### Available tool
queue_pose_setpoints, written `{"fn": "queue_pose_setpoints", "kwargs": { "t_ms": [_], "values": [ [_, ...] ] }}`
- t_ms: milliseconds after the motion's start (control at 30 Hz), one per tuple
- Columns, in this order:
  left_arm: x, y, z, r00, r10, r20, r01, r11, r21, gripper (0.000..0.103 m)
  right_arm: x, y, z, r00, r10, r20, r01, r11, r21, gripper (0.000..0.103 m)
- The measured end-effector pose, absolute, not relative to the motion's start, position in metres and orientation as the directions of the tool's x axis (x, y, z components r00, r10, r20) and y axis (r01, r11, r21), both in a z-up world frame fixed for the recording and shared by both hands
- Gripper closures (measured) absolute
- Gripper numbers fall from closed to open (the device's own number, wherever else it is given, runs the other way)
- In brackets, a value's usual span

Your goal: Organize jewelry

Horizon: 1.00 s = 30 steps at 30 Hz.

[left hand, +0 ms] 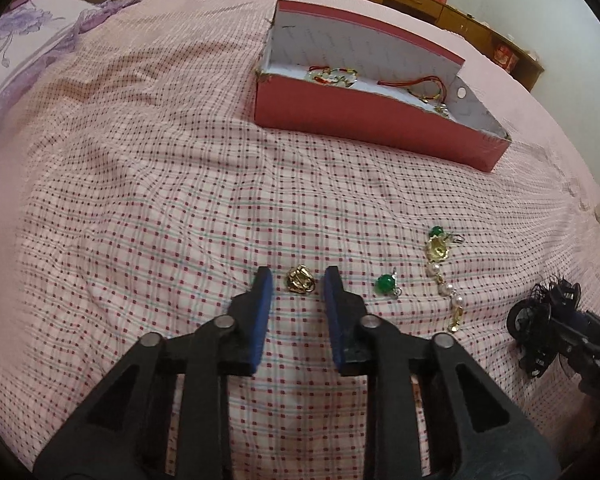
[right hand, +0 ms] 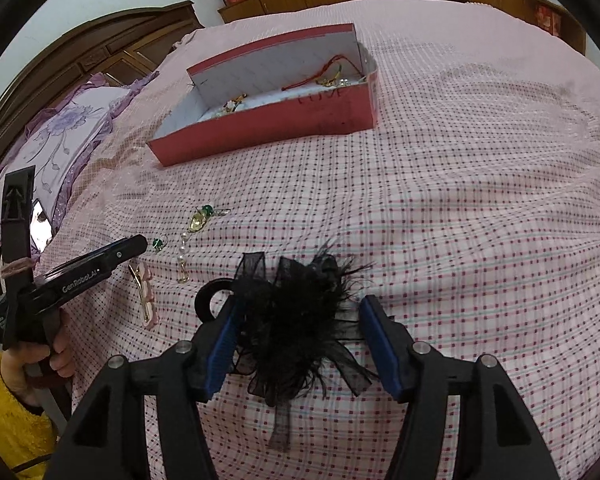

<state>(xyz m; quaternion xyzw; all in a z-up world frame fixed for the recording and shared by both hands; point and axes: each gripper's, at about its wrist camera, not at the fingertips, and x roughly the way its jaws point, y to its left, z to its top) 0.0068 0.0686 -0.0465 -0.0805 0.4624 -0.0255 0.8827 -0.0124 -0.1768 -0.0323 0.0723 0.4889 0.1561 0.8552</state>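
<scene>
The left gripper stands wide around a crumpled gold brooch on the checked bed. The right gripper is spread wide around a black feathery bow. The red box lies beyond.

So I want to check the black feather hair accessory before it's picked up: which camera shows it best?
The right wrist view: the black feather hair accessory fills the centre, lying on the checked bedspread between the open fingers of the right gripper. The left wrist view catches only a small, partly hidden piece of it at the right edge.
</scene>
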Motion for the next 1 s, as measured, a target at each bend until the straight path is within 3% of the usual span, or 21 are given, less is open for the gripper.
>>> {"fn": "queue_pose_setpoints", "kwargs": {
  "t_ms": [100, 233, 300, 367, 433, 1000],
  "values": [
    [0.008, 0.071, -0.048, 0.571, -0.121, -0.812, -0.041, 0.984, -0.175, 0.098, -0.011, -0.176, -0.035, 0.468, 0.352, -0.810, -0.201, 0.936, 0.290, 0.040],
    [0.007, 0.071, -0.047, 0.574, -0.128, -0.809, -0.041, 0.982, -0.184, 0.098, -0.012, -0.177, -0.037, 0.469, 0.367, -0.804, -0.200, 0.930, 0.308, 0.040],
    [0.006, 0.072, -0.046, 0.576, -0.129, -0.807, -0.040, 0.982, -0.186, 0.098, -0.012, -0.178, -0.036, 0.467, 0.377, -0.800, -0.202, 0.926, 0.318, 0.045],
    [0.005, 0.072, -0.043, 0.579, -0.132, -0.804, -0.039, 0.981, -0.189, 0.098, -0.013, -0.177, -0.035, 0.467, 0.398, -0.790, -0.219, 0.917, 0.332, 0.058],
    [0.002, 0.073, -0.038, 0.586, -0.135, -0.799, -0.041, 0.980, -0.196, 0.098, -0.015, -0.177, -0.034, 0.472, 0.403, -0.784, -0.231, 0.915, 0.331, 0.061],
    [-0.020, 0.067, 0.006, 0.656, -0.141, -0.741, -0.015, 0.980, -0.200, 0.098, -0.027, -0.183, -0.005, 0.562, 0.416, -0.715, -0.267, 0.909, 0.319, 0.063]
  ]
}}
